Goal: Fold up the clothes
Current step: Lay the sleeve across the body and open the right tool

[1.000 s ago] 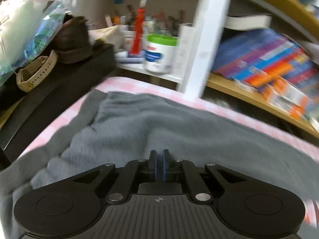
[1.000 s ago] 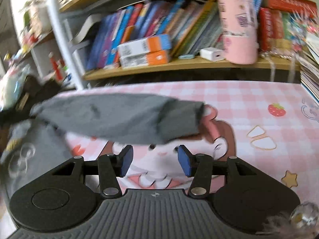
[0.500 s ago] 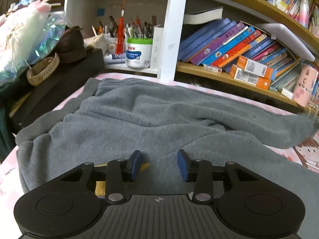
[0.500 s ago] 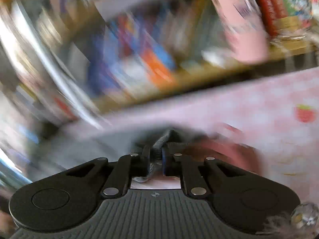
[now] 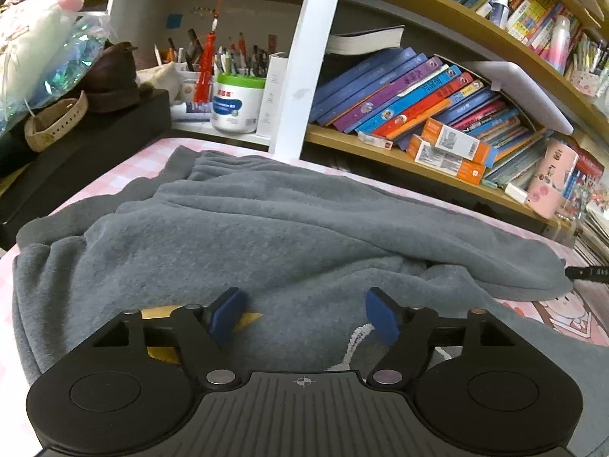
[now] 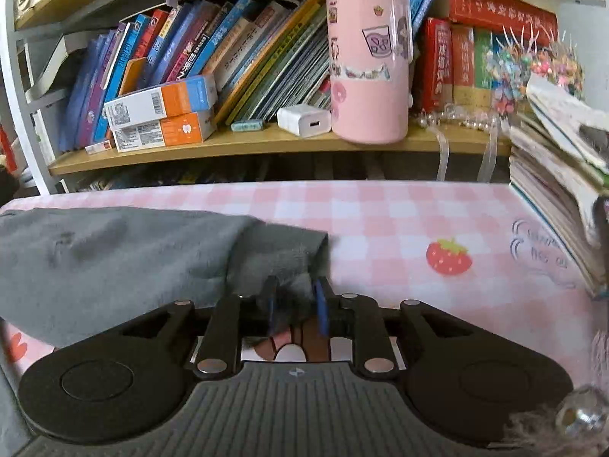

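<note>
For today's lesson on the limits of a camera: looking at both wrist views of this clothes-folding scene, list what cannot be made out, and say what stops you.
- Left wrist view: the print on the grey garment, yellow and white, is mostly hidden behind the open left gripper.
- Right wrist view: the cloth end pinched in the right gripper is smeared; its edge is unclear.
- Both views: the garment's type; its near parts are cut off by the gripper bodies.

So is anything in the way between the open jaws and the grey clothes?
No, nothing visible is. The left gripper hangs open right over the grey garment, with only fabric beneath its jaws. The right gripper already pinches the garment's end, over the pink checked tablecloth.
</note>
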### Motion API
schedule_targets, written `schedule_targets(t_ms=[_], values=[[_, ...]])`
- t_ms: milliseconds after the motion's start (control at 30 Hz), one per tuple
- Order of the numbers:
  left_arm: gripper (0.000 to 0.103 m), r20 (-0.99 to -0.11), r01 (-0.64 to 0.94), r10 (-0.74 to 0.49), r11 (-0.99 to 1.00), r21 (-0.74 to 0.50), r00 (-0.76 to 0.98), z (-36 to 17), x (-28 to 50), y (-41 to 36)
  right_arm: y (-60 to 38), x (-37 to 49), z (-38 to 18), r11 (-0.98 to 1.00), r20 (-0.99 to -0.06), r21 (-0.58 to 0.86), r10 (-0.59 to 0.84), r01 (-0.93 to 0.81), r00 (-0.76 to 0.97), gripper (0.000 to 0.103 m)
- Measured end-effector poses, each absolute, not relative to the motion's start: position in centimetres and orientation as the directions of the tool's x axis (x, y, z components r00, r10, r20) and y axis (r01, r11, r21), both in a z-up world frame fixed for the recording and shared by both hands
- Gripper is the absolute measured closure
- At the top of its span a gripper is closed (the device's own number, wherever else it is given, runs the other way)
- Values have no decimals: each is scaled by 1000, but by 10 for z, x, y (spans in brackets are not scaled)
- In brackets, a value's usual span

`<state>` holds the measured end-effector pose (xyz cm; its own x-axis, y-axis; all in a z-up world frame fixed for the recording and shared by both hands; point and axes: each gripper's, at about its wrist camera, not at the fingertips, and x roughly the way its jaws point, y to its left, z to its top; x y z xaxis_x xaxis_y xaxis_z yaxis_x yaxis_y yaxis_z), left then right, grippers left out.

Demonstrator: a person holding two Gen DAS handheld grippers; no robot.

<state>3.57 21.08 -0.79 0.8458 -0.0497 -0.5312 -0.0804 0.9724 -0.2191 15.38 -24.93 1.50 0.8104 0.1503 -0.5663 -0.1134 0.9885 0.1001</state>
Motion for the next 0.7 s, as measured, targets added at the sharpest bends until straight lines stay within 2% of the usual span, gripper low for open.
schedule_targets(t_ms=[33, 100, 200, 267, 367, 433, 500, 533, 567, 633, 700], values=[[27, -529, -85, -45, 972, -218, 847, -8, 35, 210, -250, 152, 18, 989, -558, 99, 146, -109, 817, 83], [28, -522, -99, -42, 966, -239, 852, -5, 33, 207, -251, 148, 23, 990, -542, 98, 136, -99, 829, 72], [35, -515, -41, -101, 965, -258, 852, 8, 43, 200, -253, 142, 32, 992, -517, 96, 121, -84, 847, 71], [56, -517, -4, -129, 969, -248, 846, 17, 59, 194, -253, 135, 40, 990, -496, 103, 132, -92, 858, 71], [75, -521, 52, -170, 971, -233, 837, 32, 83, 186, -236, 110, 45, 969, -486, 103, 248, -226, 838, 65], [80, -576, 84, -206, 969, -232, 791, 29, 114, 180, -224, 94, 47, 943, -482, 100, 326, -319, 813, 64], [83, -640, 65, -186, 976, -207, 746, 19, 144, 178, -212, 77, 49, 908, -480, 96, 402, -408, 780, 62], [83, -640, 24, -169, 973, -229, 750, 16, 151, 185, -206, 69, 50, 887, -478, 94, 438, -452, 761, 62], [91, -637, -20, -151, 967, -253, 756, 12, 156, 194, -200, 60, 51, 864, -477, 92, 474, -494, 740, 60], [99, -632, -107, -115, 947, -302, 766, 6, 167, 211, -188, 44, 52, 813, -475, 87, 542, -575, 694, 59], [98, -629, -192, -78, 917, -350, 773, -1, 178, 229, -179, 29, 52, 773, -480, 85, 585, -629, 653, 59]])
